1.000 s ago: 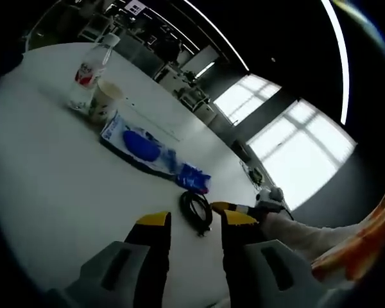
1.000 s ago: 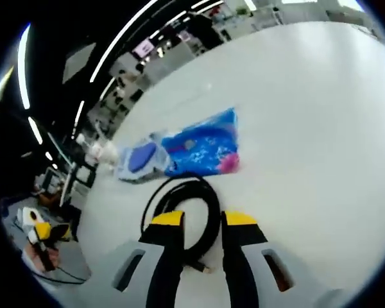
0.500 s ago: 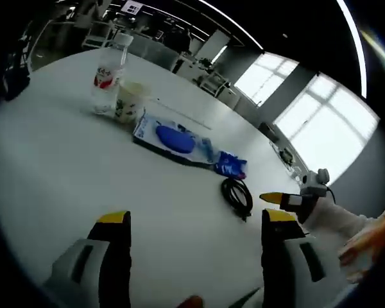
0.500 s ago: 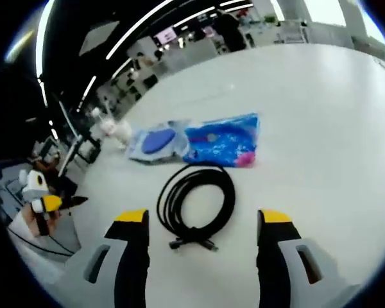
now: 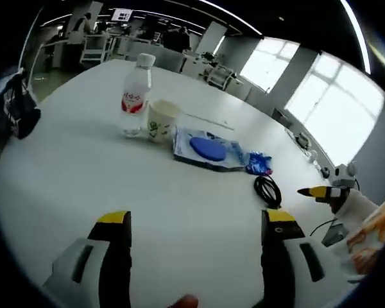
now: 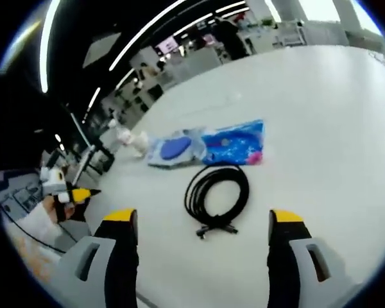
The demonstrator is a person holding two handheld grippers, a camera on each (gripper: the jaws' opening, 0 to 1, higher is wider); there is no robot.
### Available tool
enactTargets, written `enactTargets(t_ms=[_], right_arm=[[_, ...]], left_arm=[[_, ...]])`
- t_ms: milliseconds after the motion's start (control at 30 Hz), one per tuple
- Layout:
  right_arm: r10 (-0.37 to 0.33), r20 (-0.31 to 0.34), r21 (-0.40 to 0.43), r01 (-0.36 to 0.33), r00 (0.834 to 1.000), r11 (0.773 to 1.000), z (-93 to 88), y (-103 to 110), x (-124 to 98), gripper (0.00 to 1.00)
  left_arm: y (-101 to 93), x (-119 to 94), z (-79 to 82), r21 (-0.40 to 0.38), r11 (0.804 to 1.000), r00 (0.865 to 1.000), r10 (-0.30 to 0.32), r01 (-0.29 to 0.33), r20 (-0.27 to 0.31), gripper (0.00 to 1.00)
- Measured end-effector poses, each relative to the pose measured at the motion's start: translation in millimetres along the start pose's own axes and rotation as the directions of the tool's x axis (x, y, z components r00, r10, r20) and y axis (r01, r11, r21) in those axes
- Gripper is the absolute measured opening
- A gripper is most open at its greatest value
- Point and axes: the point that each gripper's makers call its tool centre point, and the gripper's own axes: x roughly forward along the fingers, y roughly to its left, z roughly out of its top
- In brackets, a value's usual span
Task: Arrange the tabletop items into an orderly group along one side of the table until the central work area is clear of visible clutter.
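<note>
A row of items lies on the white round table (image 5: 70, 186): a clear water bottle (image 5: 135, 96) with a red label, a paper cup (image 5: 162, 122), a packet with a blue disc (image 5: 208, 149), a small blue wrapper (image 5: 259, 163) and a coiled black cable (image 5: 267, 191). My left gripper (image 5: 196, 224) is open above bare table, well short of them. In the right gripper view the cable (image 6: 217, 194) lies just ahead of my open right gripper (image 6: 202, 224), with the blue wrapper (image 6: 234, 142), the disc packet (image 6: 173, 147) and the bottle and cup (image 6: 129, 139) beyond.
The right gripper's yellow tip (image 5: 317, 191) and a white-sleeved hand show at the table's right edge. The left gripper's yellow tip (image 6: 77, 194) shows at the left. A dark bag (image 5: 11, 109) sits off the table's left edge. Desks and windows lie beyond.
Both grippers went from nearly shut to wide open and pulled back from the cable. The views now take in more of the table.
</note>
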Motion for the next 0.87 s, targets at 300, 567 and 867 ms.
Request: enactTargets(t_ms=[300, 567, 867], right_arm=[[-0.028, -0.026, -0.031, 0.027, 0.999, 0.999, -17.9, 1.3, -13.6, 0.84], [-0.021, -0.061, -0.024, 0.02, 0.998, 1.0, -31.6, 3.1, -21.0, 0.84], [-0.012, -0.096, -0.004, 0.012, 0.995, 1.0, -44.3, 3.8, -22.7, 0.82]], left_arm=[[30.4, -14.6, 17.5, 0.122, 0.991, 0.997, 0.061, -0.055, -0.043, 0.85], [41.8, -19.0, 8.1, 0.217, 0.974, 0.988, 0.096, -0.069, -0.118, 0.86], [36.9, -17.8, -2.2, 0.229, 0.972, 0.985, 0.091, -0.057, -0.144, 0.85]])
